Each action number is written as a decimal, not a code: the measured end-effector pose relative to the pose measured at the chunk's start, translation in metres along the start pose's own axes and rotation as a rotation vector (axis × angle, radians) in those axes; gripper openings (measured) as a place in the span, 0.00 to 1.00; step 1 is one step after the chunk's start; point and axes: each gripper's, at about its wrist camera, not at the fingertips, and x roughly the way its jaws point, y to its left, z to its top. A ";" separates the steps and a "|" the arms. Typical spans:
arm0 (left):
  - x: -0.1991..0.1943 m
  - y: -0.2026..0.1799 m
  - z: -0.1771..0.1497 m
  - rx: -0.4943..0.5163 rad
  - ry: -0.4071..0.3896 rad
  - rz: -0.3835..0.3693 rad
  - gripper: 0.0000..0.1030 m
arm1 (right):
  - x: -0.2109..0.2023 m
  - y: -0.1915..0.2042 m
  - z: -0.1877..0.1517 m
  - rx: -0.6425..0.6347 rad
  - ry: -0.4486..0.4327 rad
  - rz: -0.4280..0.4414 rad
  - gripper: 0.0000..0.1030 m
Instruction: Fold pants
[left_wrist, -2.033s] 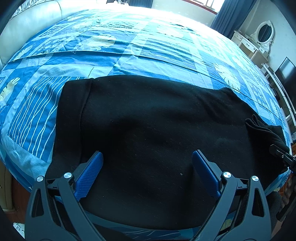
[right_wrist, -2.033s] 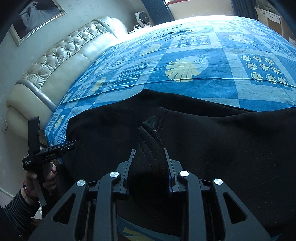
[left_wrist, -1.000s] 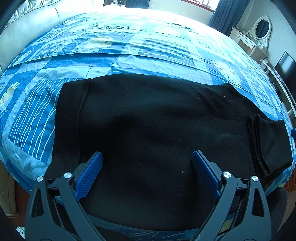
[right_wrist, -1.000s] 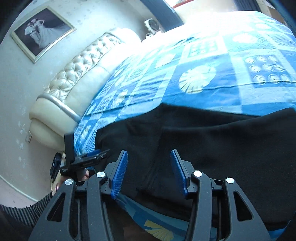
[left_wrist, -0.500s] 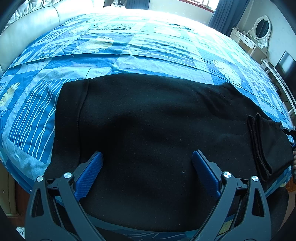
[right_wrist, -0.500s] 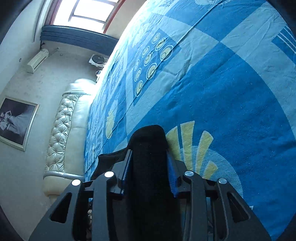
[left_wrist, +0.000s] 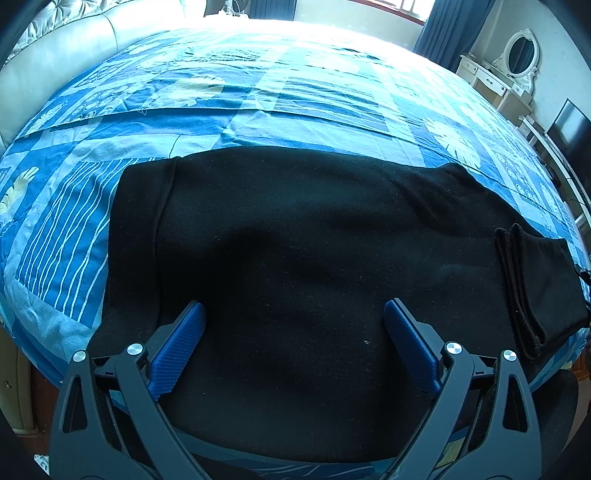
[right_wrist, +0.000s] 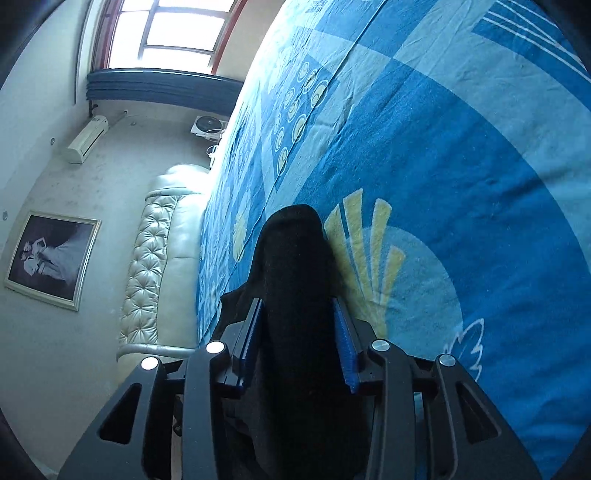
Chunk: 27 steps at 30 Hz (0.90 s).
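The right gripper pinches a thick bunch of the black pants; its jaws have just opened a little, with cloth between them. The left gripper is spread wide above the pants and holds nothing. The pants lie flat on the near edge of the blue bedspread, cuffs on the right.

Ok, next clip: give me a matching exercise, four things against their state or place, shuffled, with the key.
Things:
1. left claw
2. right claw
3. black pants
4. framed picture

States:
A. hanging on the wall
B. spread flat on the blue bedspread
C. wide open above the cloth
D. black fabric between its pads

Pairs: 1-C, 2-D, 3-B, 4-A
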 end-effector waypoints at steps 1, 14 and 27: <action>0.000 0.000 0.000 0.000 0.000 0.000 0.94 | -0.005 -0.003 -0.006 0.001 0.009 0.005 0.40; 0.001 -0.001 -0.001 0.002 -0.006 0.005 0.94 | -0.016 -0.016 -0.041 -0.073 0.040 -0.088 0.23; 0.001 -0.001 -0.002 0.006 -0.008 -0.003 0.94 | -0.048 0.015 -0.039 -0.146 -0.143 -0.223 0.31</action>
